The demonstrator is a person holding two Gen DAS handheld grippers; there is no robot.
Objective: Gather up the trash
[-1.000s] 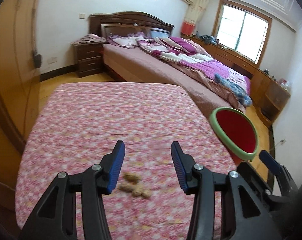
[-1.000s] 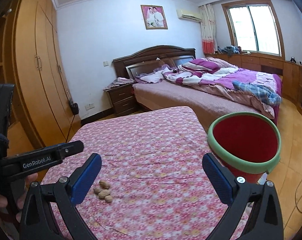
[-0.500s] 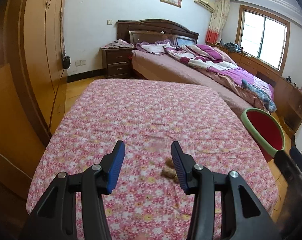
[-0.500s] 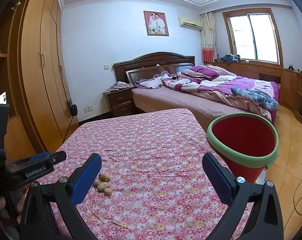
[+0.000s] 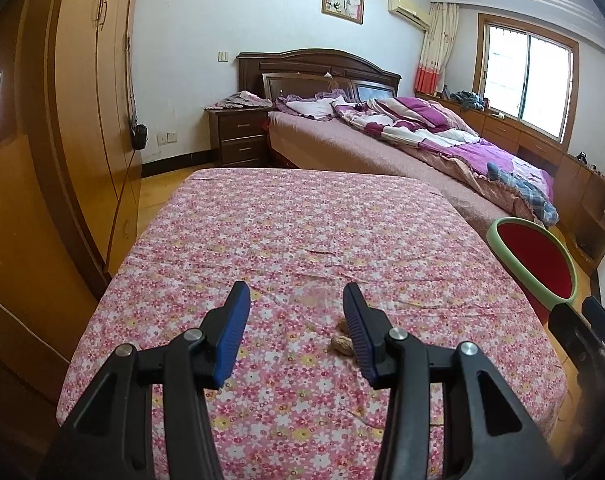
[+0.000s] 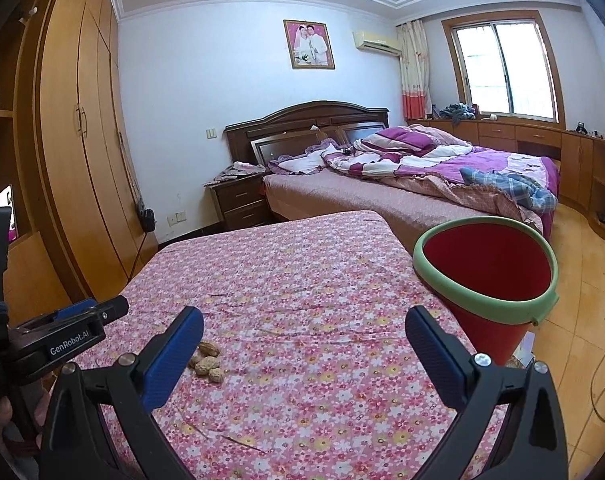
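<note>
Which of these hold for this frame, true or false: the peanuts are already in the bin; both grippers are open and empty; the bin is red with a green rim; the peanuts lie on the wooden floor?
1. The peanuts are in the bin. False: they lie on the flowered cloth; no peanuts show in the bin.
2. The left gripper and right gripper are open and empty. True.
3. The bin is red with a green rim. True.
4. The peanuts lie on the wooden floor. False: they are on the cloth, beside the left gripper's right finger.
</note>
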